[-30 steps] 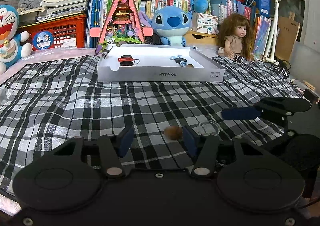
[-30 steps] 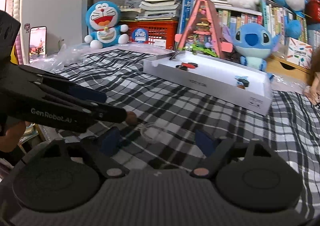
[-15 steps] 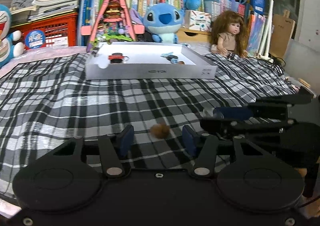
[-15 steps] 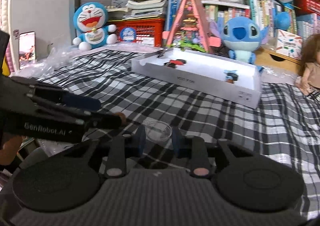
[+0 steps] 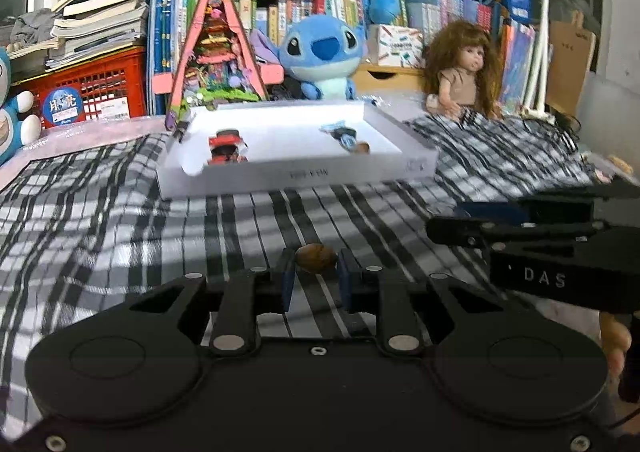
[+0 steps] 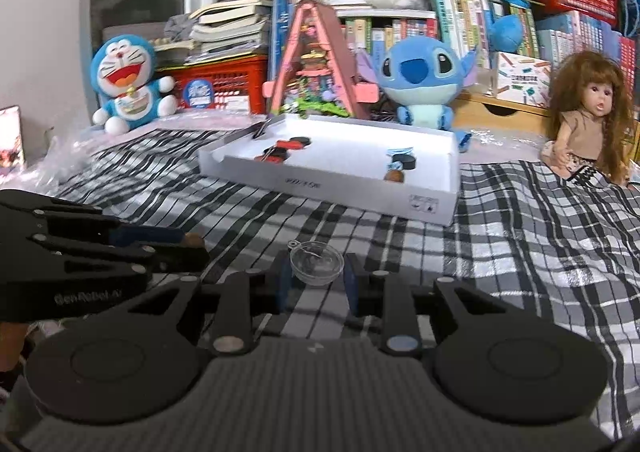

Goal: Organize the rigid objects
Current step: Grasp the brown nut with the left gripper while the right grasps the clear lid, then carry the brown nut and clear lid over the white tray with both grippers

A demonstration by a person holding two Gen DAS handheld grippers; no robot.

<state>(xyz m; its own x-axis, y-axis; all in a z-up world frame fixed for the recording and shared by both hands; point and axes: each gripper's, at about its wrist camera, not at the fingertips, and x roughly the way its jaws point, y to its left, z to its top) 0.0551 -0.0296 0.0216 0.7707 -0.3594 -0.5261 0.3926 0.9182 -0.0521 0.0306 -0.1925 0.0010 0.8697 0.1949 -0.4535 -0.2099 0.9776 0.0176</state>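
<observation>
A second ago both sets of fingers stood apart over the checked cloth; now each pair has something between its pads. Our left gripper point(image 5: 316, 272) has clamped its fingers on the small brown nut-like piece point(image 5: 316, 256), which sits right at the fingertips. Our right gripper point(image 6: 316, 278) has closed its fingers on the little clear dish point(image 6: 317, 262), pinched between the two blue pads and sticking out just past them. Both things look lifted off the cloth rather than resting on it. Ahead of both sets of fingers, well apart, lies the white tray point(image 5: 256, 181) already holding a few small items. We judge the pick-up done, with the carry to the tray next.
</observation>
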